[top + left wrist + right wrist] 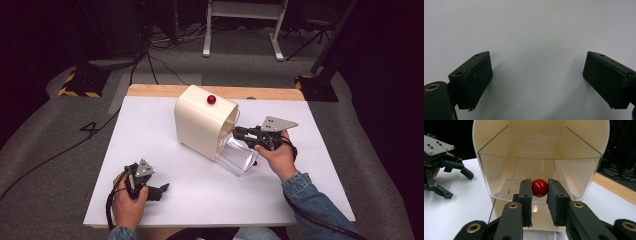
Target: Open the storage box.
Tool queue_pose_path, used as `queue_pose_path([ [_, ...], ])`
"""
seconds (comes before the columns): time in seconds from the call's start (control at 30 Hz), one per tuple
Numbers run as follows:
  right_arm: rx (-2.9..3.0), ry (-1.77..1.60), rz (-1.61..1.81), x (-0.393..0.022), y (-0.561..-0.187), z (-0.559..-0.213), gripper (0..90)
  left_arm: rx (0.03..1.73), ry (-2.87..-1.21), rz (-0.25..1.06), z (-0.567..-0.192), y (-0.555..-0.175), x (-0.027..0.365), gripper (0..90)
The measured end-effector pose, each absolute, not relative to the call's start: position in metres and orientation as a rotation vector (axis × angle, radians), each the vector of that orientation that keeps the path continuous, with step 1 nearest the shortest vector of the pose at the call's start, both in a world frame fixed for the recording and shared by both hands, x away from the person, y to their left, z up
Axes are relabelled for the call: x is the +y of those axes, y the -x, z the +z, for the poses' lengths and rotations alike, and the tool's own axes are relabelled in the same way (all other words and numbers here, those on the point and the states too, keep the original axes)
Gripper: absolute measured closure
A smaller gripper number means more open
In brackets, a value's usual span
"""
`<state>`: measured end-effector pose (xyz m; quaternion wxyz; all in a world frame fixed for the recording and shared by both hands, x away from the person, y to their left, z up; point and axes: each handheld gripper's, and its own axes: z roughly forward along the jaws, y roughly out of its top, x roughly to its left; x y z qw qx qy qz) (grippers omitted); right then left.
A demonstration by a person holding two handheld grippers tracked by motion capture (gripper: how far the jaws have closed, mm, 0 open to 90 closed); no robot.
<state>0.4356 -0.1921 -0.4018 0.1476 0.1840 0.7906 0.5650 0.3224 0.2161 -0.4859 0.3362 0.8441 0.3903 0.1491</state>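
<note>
A cream housing [200, 125] with an arched mouth stands mid-table, and a clear plastic drawer [239, 157] sticks out of it toward the right. My right gripper [236, 133] is at that mouth, above the drawer. In the right gripper view its two pads press on a small red ball [539, 187] just in front of a clear wall [574, 175]; I cannot tell whether the ball is fixed to it. My left gripper [163, 190] rests at the table's front left in a hand, and its jaws [537, 75] stand wide apart over bare white table.
A red knob [211, 99] sits on top of the housing. A small red spot [255, 162] shows at the drawer's near end. The white tabletop [150, 130] has a wooden strip [150, 90] along its far edge. Cables and stands lie on the floor beyond.
</note>
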Motion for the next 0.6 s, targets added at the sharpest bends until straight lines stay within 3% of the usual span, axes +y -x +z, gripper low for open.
queue_pose_path([
  [0.6, 2.266, -0.557, 1.632, -0.234, -0.411, -0.403, 74.2, 1.018, -2.202, 0.386, -0.486, -0.323, 0.216, 9.2],
])
